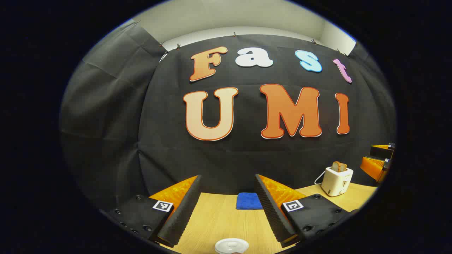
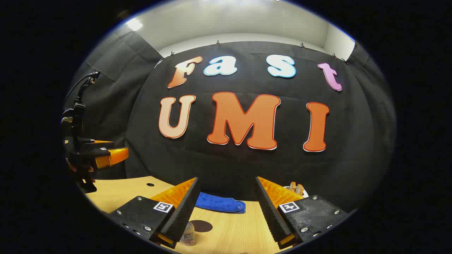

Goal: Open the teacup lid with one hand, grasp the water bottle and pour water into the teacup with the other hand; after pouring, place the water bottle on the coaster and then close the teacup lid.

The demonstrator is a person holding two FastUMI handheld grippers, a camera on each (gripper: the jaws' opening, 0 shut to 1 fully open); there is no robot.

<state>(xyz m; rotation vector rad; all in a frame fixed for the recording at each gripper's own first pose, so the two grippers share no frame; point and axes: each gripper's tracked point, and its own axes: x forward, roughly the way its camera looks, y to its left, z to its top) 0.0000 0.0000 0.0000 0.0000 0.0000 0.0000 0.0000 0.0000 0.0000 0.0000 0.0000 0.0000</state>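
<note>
I face a black cloth wall (image 1: 247,155) that hangs in folds behind my wooden table (image 1: 219,218). Above the cloth runs a pale wall (image 2: 240,21) with a bright patch of light (image 2: 134,24) at its upper left corner. More dark cloth (image 1: 102,116) closes the side left of the table.
</note>
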